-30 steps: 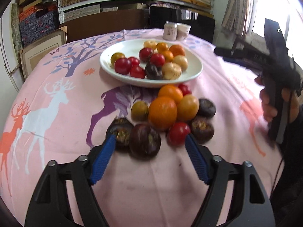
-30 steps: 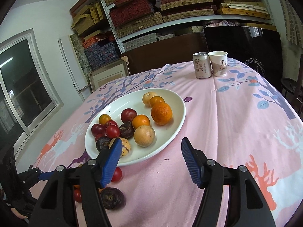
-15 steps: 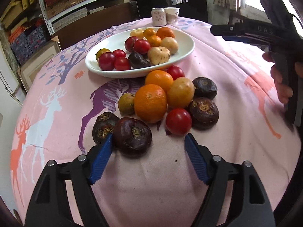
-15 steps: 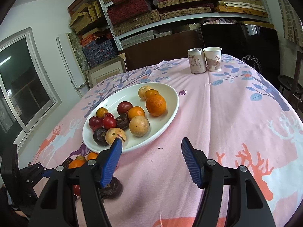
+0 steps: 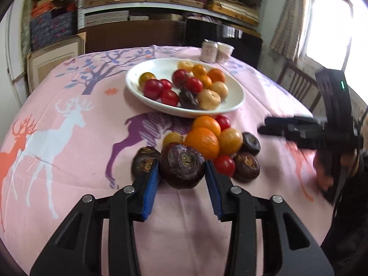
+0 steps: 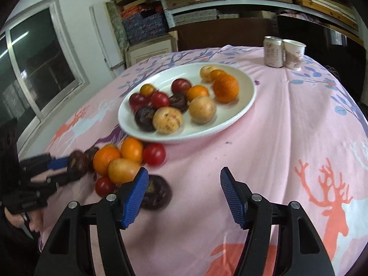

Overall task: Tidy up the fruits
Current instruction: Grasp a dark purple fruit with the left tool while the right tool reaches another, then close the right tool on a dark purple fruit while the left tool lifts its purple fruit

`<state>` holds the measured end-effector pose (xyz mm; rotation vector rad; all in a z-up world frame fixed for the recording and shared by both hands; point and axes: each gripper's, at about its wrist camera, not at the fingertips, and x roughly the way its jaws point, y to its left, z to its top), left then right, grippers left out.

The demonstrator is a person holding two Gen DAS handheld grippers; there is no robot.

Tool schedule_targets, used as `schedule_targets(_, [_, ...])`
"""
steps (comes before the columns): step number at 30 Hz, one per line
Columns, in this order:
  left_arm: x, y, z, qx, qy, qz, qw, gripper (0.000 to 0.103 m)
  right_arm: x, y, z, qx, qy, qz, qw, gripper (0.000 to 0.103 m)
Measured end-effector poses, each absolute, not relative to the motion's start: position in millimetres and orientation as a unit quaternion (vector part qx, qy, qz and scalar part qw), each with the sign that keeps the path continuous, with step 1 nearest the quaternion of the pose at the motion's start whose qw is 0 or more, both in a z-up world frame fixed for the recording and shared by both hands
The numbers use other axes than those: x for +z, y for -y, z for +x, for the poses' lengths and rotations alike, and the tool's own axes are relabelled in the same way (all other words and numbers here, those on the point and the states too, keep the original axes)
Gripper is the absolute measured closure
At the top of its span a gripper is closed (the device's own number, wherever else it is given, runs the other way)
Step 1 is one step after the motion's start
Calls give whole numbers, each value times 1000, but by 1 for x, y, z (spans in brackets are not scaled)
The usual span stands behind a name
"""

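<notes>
Left wrist view puts your left gripper [image 5: 181, 174] closing, its blue pads pressed on a dark purple fruit [image 5: 182, 169] at the pile's near edge. Your right gripper [image 6: 181, 188] hangs released, nothing between its fingers. About nine loose fruits [image 5: 202, 141] remain just beyond, at twelve o'clock. Farther on, the white plate [image 5: 232, 105] already carries roughly a dozen; the job looks about half done.

Both handheld tools are matte black plastic frames with triangular cut-outs, round silver screws [image 5: 129, 189] at the pivots, and ribbed blue rubber pads [image 6: 134, 197]. At the left wrist view's right edge, the right gripper [image 5: 276, 127] carries a tall black housing [image 5: 334, 105] with a small green light [image 5: 342, 84], above a dark sleeve [image 5: 354, 218] at the lower right.
</notes>
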<state>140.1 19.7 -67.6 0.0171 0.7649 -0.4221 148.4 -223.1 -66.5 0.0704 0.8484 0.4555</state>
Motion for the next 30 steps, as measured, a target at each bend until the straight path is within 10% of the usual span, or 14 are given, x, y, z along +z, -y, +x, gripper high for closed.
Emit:
schedule_targets(12, [-67,-23,141,-209,-374,2,904,63,-82,187,154,199,-459,3,866,37])
schedule_targets(17, [-67,-24,139,-210,-368,1,906,63,-79,176,146,218,-451,-15,865,67])
schedule_targets(30, [-79,-16,148,-200,-409,23,890,59,-80,222,144,228,-439,113,862,67])
